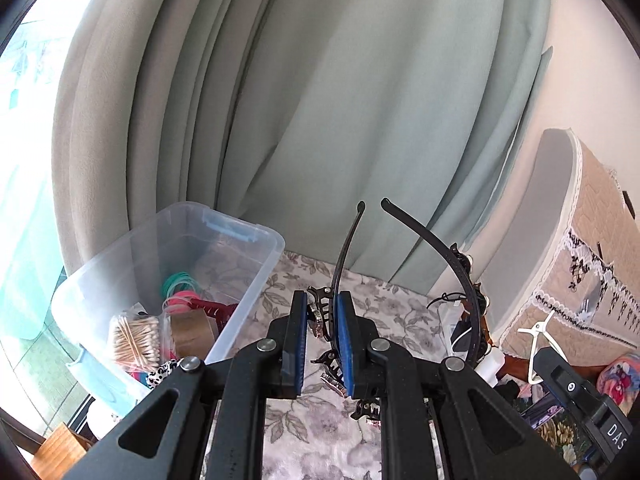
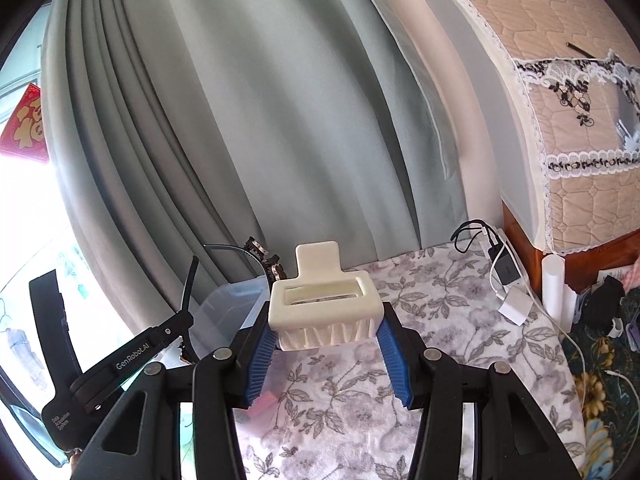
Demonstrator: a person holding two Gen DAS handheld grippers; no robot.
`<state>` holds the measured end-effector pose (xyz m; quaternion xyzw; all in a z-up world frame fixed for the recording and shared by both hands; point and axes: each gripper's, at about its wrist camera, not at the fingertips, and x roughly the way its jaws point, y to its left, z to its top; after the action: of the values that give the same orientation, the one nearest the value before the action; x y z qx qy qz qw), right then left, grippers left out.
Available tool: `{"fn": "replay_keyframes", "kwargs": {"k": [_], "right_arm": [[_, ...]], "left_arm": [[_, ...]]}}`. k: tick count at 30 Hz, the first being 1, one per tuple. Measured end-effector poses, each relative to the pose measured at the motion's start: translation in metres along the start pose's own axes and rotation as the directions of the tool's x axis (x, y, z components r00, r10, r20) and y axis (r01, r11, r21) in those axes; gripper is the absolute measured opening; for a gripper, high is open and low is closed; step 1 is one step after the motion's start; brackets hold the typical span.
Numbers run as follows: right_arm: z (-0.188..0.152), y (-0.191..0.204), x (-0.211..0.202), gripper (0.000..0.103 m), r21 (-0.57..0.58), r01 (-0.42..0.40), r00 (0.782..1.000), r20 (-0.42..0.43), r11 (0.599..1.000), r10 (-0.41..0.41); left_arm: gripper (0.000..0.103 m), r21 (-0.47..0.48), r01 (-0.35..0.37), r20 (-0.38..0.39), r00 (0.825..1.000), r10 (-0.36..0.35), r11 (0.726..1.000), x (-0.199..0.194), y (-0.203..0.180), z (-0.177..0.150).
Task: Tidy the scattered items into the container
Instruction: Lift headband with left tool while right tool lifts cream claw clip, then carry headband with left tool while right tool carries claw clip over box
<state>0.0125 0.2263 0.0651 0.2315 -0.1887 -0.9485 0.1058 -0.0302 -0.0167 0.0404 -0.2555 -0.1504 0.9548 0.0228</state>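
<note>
The left claw (image 1: 322,344) fills the foreground of its own view, its blue-padded fingers (image 1: 295,346) drawn close together and clamped on a thin black plastic headband (image 1: 440,246), whose two curved ends rise above the pads. Black toothed hair clips with sparkling trim (image 1: 320,318) hang bunched between and under the pads; whether they are pinched or merely hooked on the headband cannot be told. To the left stands the clear plastic storage container (image 1: 256,276) on the grey floral cloth-covered surface (image 1: 312,432). Inside it lie a bundle of cotton swabs (image 1: 134,338), a brown tape roll (image 1: 192,330) and green and pink elastic bands (image 1: 180,286).

In the right wrist view, the right claw (image 2: 326,354) stands wide, its blue pads pressed against both sides of a cream plastic scrubbing brush with white bristles (image 2: 322,304), held above the surface. A white charger and cables (image 2: 516,304) lie farther right.
</note>
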Motion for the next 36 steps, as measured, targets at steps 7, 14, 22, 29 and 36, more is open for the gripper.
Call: {"fn": "replay_keyframes", "kwargs": {"k": [7,14,22,29,36], "right_arm": [[-0.005,0.041,0.013,0.053,-0.084,-0.036,0.999,-0.020,0.996,0.034],[-0.015,0.088,0.035,0.053,-0.165,-0.089,0.994,-0.076,0.982,0.078],[-0.039,0.130,0.077,0.053,-0.241,-0.148,0.978,-0.178,0.959,0.106],[-0.061,0.155,0.111,0.053,-0.279,-0.193,0.956,-0.268,0.941,0.116],[-0.075,0.171,0.136,0.053,-0.291,-0.227,0.937,-0.327,0.929,0.126]], "left_arm": [[0.015,-0.089,-0.041,0.051,0.998,0.046,0.995,-0.018,0.046,0.008],[0.015,-0.180,-0.082,0.091,0.991,0.099,0.980,-0.034,0.094,0.014],[0.015,-0.265,-0.139,0.064,0.985,0.161,0.954,-0.026,0.143,0.007],[0.015,-0.316,-0.184,0.025,0.979,0.202,0.931,-0.015,0.171,-0.003],[0.015,-0.311,-0.240,-0.007,0.968,0.250,0.920,-0.004,0.181,-0.009]]}}
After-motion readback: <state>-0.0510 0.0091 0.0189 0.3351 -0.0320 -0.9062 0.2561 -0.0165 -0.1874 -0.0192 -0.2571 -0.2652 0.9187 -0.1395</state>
